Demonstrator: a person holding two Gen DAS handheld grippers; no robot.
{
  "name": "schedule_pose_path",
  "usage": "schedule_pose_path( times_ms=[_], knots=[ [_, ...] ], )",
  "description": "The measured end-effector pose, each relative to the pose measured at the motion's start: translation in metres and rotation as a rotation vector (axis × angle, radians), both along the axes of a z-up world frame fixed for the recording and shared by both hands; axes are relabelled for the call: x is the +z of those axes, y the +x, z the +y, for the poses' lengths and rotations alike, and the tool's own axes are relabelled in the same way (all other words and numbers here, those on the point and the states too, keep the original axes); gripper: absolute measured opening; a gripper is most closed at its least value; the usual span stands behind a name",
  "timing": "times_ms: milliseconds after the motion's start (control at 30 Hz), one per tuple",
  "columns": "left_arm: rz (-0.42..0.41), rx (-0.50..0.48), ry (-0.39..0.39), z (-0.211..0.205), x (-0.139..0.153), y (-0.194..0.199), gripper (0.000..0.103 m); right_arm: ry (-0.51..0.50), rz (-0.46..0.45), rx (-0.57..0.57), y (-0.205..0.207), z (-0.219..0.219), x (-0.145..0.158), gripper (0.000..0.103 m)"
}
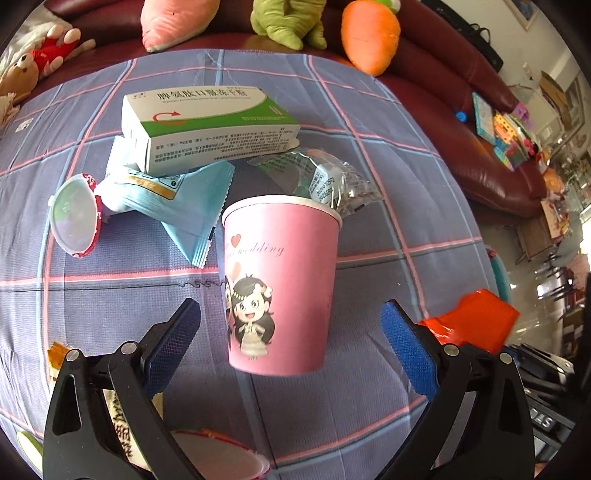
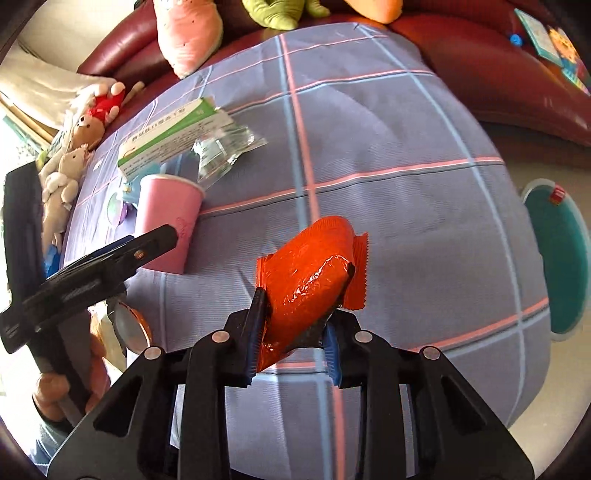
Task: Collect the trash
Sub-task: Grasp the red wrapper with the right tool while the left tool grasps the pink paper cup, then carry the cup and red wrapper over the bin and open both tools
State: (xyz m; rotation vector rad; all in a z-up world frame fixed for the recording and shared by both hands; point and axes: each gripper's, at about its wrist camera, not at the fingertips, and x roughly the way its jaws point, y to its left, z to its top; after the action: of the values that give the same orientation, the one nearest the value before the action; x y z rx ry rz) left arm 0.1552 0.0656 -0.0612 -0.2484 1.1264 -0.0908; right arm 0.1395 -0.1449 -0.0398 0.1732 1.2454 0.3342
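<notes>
Currently right gripper (image 2: 295,332) clamped on orange wrapper (image 2: 310,280), lifted above plaid cloth (image 2: 406,147). Left gripper (image 1: 291,343) spread wide either side of pink cup (image 1: 280,280), not touching. Behind cup: medicine box (image 1: 210,125), blue wrapper (image 1: 177,206), clear wrapper (image 1: 328,177). Beyond cloth: red sofa (image 1: 480,122), plush toys (image 1: 369,33)

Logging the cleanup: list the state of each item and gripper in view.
Pink cup: upright, between open fingers, untouched.
Medicine box: closed, lying on the blue wrapper.
Clear wrapper: crumpled behind the cup.
Orange packet: clamped, lifted.
Left gripper: open.
Right gripper: shut on the packet.
</notes>
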Motion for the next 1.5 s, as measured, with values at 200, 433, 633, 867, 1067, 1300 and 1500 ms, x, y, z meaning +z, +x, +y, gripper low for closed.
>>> schedule_pose_path(
  times_ms=[200,433,633,867,1067,1300,1500],
  knots=[
    [0.002,0.011,0.011,-0.003,-0.010,0.008,0.061,0.002,-0.015,-0.031,-0.002,-0.022,0.002,0.027],
    [-0.044,-0.016,0.022,-0.008,0.004,-0.012,0.060,0.022,-0.029,-0.051,-0.006,-0.038,0.003,0.027],
    [-0.088,-0.096,0.021,-0.037,0.024,-0.026,0.061,0.054,-0.043,-0.086,-0.007,-0.056,0.006,0.027],
    [-0.106,-0.192,0.045,-0.085,0.038,-0.021,0.061,0.065,-0.089,-0.138,-0.012,-0.097,0.020,0.027],
    [-0.145,-0.329,0.078,-0.149,0.053,-0.010,0.061,0.086,-0.148,-0.246,-0.018,-0.158,0.038,0.027],
    [-0.161,-0.466,0.073,-0.232,0.058,-0.003,0.061,0.092,-0.185,-0.389,-0.032,-0.241,0.046,0.028],
    [-0.161,-0.543,0.066,-0.288,0.056,0.001,0.061,0.095,-0.173,-0.477,-0.043,-0.297,0.038,0.029]
  ],
)
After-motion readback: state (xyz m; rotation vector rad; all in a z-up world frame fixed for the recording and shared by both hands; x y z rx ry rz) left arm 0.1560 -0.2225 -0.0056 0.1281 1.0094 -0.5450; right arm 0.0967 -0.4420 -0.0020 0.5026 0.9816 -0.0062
